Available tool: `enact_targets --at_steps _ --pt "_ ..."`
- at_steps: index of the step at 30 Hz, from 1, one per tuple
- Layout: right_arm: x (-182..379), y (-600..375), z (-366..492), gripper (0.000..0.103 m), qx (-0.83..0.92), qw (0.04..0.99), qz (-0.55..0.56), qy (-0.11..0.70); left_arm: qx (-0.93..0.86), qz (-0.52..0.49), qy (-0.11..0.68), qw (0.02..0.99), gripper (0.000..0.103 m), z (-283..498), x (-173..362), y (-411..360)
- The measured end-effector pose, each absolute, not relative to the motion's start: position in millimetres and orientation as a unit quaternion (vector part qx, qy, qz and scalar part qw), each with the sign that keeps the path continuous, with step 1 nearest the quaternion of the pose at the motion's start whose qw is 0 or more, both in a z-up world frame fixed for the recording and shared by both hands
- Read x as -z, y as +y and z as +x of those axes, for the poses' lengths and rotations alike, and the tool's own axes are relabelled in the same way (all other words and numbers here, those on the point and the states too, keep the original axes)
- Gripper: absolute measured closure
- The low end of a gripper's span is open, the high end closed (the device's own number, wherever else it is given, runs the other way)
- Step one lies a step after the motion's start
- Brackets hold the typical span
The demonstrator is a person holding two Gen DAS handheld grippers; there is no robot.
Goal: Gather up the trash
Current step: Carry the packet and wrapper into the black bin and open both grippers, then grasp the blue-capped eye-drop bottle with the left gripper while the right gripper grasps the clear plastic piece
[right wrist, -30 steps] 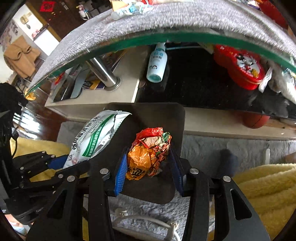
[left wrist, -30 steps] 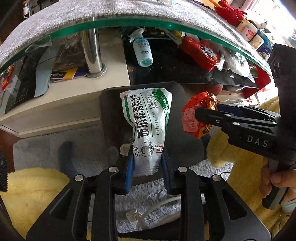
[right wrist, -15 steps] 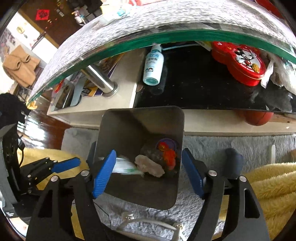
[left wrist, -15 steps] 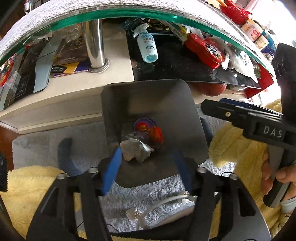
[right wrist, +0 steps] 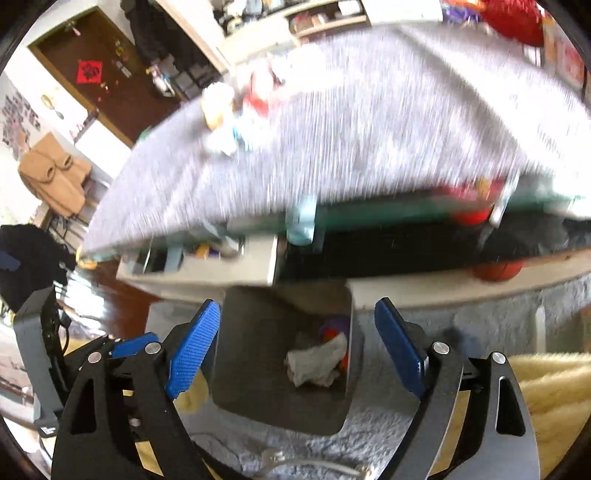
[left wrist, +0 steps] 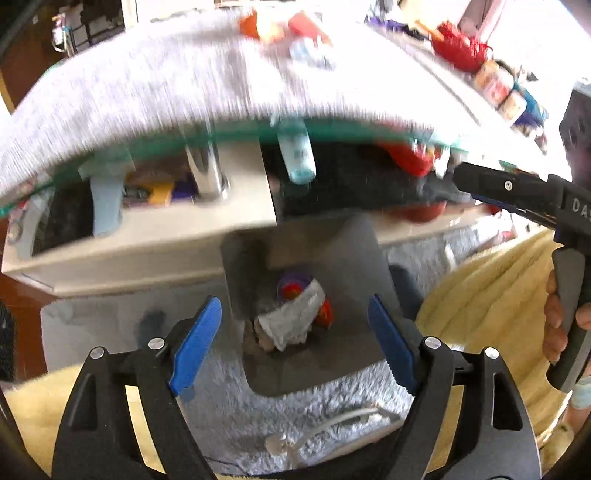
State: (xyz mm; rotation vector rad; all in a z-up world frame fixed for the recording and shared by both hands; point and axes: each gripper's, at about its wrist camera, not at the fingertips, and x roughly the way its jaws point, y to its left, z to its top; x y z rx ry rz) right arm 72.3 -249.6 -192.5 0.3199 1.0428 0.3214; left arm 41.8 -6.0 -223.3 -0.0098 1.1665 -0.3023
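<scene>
A dark grey trash bin [left wrist: 354, 258] stands on the grey rug below the table; it also shows in the right wrist view [right wrist: 251, 332]. Inside lie a white and green packet [left wrist: 295, 321], red wrappers [left wrist: 325, 314] and crumpled paper [right wrist: 314, 362]. My left gripper [left wrist: 295, 343] is open and empty above the bin. My right gripper [right wrist: 295, 343] is open and empty above the bin too; it shows at the right of the left wrist view [left wrist: 517, 192]. More blurred trash [left wrist: 295, 33] lies on the grey table cover; it shows in the right wrist view [right wrist: 236, 110].
A glass-edged table with a grey cover [left wrist: 147, 85] spans the top. On the shelf under it stand a spray bottle [left wrist: 295, 158], a chrome leg [left wrist: 207, 173] and a red tin [left wrist: 406, 158]. Yellow fleece [left wrist: 480, 295] lies at both sides. A white cable [left wrist: 325, 428] lies on the rug.
Both grippers opened and dropped the white packet and the red wrapper into the bin. Both have since risen and tilted up, so the table top is now in view, blurred by motion.
</scene>
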Motion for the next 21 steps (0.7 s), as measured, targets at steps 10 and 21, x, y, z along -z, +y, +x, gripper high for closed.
enact_targets --at_steps 10,21 --pt "152 -259 136 0.016 -0.132 0.872 0.118 0.456 0.135 -0.014 0.498 0.856 0.025 95 164 -3" --pt "158 -248 189 0.052 -0.174 0.86 0.122 0.464 0.171 -0.009 0.491 0.854 0.059 157 156 -39"
